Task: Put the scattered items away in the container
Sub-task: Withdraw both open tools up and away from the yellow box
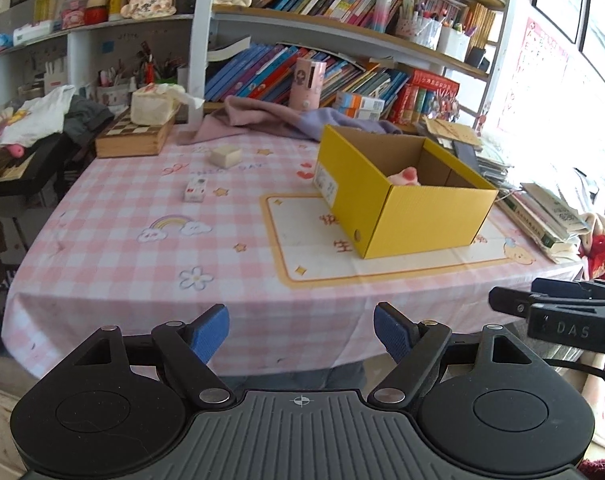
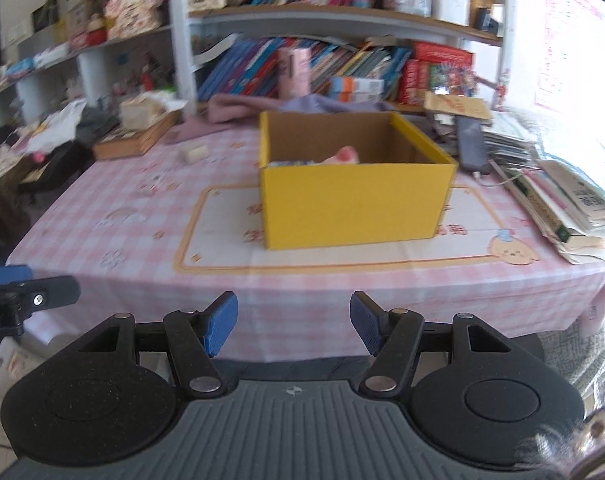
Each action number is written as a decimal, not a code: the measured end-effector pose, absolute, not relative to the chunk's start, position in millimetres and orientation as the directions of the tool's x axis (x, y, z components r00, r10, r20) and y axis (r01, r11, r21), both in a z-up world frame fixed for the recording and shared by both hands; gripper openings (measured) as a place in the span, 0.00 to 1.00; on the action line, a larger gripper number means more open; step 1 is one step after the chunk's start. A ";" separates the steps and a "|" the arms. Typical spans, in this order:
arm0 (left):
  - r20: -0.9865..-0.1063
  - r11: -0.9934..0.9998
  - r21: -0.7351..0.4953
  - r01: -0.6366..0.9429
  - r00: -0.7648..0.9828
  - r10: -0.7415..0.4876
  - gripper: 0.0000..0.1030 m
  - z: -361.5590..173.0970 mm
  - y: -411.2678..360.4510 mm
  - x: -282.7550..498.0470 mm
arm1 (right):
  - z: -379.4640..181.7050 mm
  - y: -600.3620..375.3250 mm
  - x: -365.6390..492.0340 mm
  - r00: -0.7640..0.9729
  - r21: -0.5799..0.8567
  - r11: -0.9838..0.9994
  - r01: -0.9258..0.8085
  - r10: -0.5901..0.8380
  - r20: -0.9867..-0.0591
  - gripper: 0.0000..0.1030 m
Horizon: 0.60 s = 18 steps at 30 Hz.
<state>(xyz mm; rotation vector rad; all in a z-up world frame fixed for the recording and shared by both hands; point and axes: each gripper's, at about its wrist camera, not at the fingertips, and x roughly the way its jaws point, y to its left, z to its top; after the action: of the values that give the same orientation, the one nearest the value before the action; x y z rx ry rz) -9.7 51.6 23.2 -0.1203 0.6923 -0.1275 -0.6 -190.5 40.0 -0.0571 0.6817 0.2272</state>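
- Left hand-held gripper (image 1: 301, 334): released, blue pads (image 1: 210, 334) wide apart, nothing btwn them; hovers at 6 o'clock, short of tabletop's near edge.
- Right hand-held gripper (image 2: 293, 326): released too, pads (image 2: 222, 326) apart w/ only cloth seen thru the gap; also at 6 o'clock off the near edge. Seen in left wrist view as black tip (image 1: 514, 304) at 3 o'clock.
- Tabletop (image 1: 122, 264): pink-white check cloth w/ rainbow, flower, star prints.
- Yellow box (image 1: 402, 216): open-topped, cardboard inside, sits on cream mat (image 1: 322, 256) at 2 o'clock from left gripper, dead 12 o'clock in right wrist view (image 2: 354, 204). White label on 1 end.
- Pink soft item (image 1: 404, 176): already inside box, only top showing above rim.
- Small white block (image 1: 225, 155): loose on cloth at 11 o'clock, well apart from box.
- Small patterned cube (image 1: 195, 191): loose, just nearer than the block, at 11 o'clock; apart from box.
- Chessboard case (image 1: 132, 138): far 10 o'clock, cream tissue pack (image 1: 152, 106) on top.
- Lilac-pink cloth (image 1: 262, 118): heaped at 12 o'clock behind box.
- Book stack (image 1: 550, 220): at 3 o'clock, just beside box's right end.
- Shelves (image 1: 302, 28): behind, crammed w/ books, pen pots.
- Right wrist view blurred; small items there too smeared to tell.
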 end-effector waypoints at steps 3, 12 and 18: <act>-0.636 0.987 -0.148 0.058 0.759 -0.140 0.82 21.8 57.7 -14.6 | 39.7 -177.9 -3.0 0.740 0.015 0.962 -0.272 0.219 -0.636 0.59; -0.653 0.990 -0.139 0.019 0.750 -0.106 0.84 18.8 74.7 -20.2 | 37.9 -151.0 2.2 0.706 0.013 0.938 -0.345 0.269 -0.656 0.60; -0.665 0.991 -0.135 0.023 0.739 -0.108 0.84 18.5 80.5 -16.1 | 38.9 -142.0 4.2 0.697 0.011 0.934 -0.358 0.275 -0.662 0.60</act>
<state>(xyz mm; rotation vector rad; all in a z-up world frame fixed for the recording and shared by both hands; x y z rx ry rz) -16.1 80.5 18.5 -0.1212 0.7367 -0.0718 4.2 -142.0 38.9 -0.1222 0.7175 0.3539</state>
